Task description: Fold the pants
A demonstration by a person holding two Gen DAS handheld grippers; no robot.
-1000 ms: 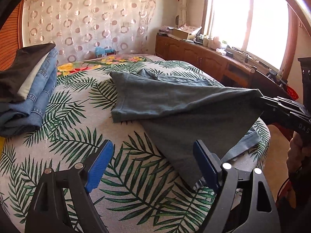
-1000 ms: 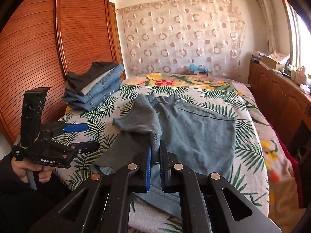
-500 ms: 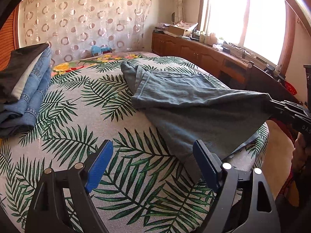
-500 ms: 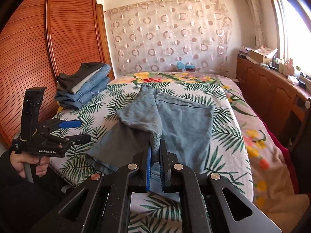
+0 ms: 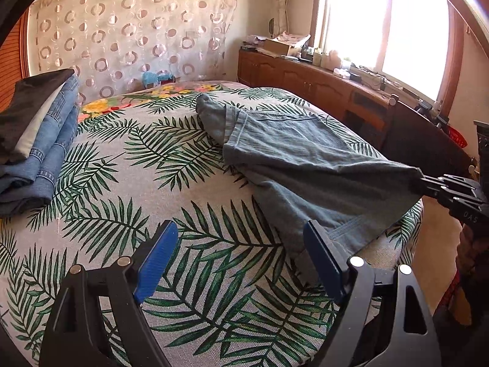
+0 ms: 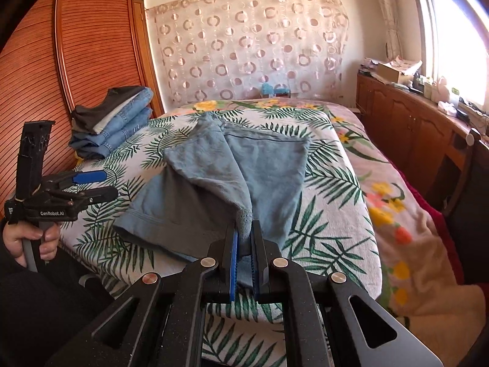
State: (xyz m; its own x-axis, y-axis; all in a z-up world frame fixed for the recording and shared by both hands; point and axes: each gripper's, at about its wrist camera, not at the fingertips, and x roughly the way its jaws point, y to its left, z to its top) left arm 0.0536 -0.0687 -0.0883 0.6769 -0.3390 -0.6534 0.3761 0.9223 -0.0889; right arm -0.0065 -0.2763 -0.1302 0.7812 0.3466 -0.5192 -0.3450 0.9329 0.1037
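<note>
Grey-blue pants lie on the leaf-print bed, stretched toward its near right edge. My right gripper is shut on a bunched end of the pants and holds it raised above the near bed edge; it also shows at the right in the left wrist view. My left gripper is open and empty, just above the bed, its right finger beside the pants' near hem. It shows at the left in the right wrist view.
A stack of folded jeans and dark clothes sits at the bed's left side, also in the right wrist view. A wooden wardrobe stands left. A wooden cabinet under the window runs along the right.
My right gripper has pulled the held end of the pants back toward the near bed edge, drawing the fabric out long and narrow. My left gripper stays open in place.
</note>
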